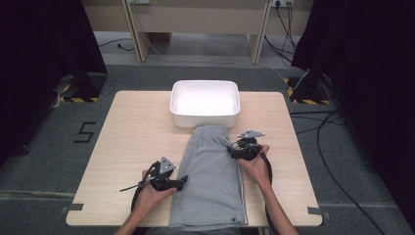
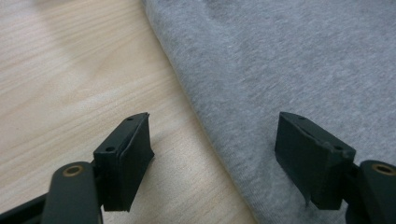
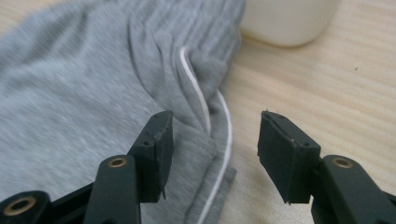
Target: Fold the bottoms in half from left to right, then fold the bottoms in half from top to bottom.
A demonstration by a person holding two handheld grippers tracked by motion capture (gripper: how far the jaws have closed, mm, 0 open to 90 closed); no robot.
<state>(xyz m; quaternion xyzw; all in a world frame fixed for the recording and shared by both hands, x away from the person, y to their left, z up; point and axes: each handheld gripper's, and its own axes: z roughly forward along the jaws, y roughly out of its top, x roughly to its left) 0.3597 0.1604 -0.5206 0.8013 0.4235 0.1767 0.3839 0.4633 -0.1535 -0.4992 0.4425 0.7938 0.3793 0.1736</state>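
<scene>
Left gripper: fingers spread wide, empty, straddling the near left edge of the grey shorts on the tabletop. Right gripper: fingers wide apart, empty, astride the right edge. White tub touches the shorts' far end.

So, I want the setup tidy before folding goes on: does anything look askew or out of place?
Mostly tidy. The grey garment lies flat, but its near end overhangs the table edge, and its far end is bunched against the white tub, with a white cord trailing along the edge. Nothing looks spilled or damaged.
</scene>
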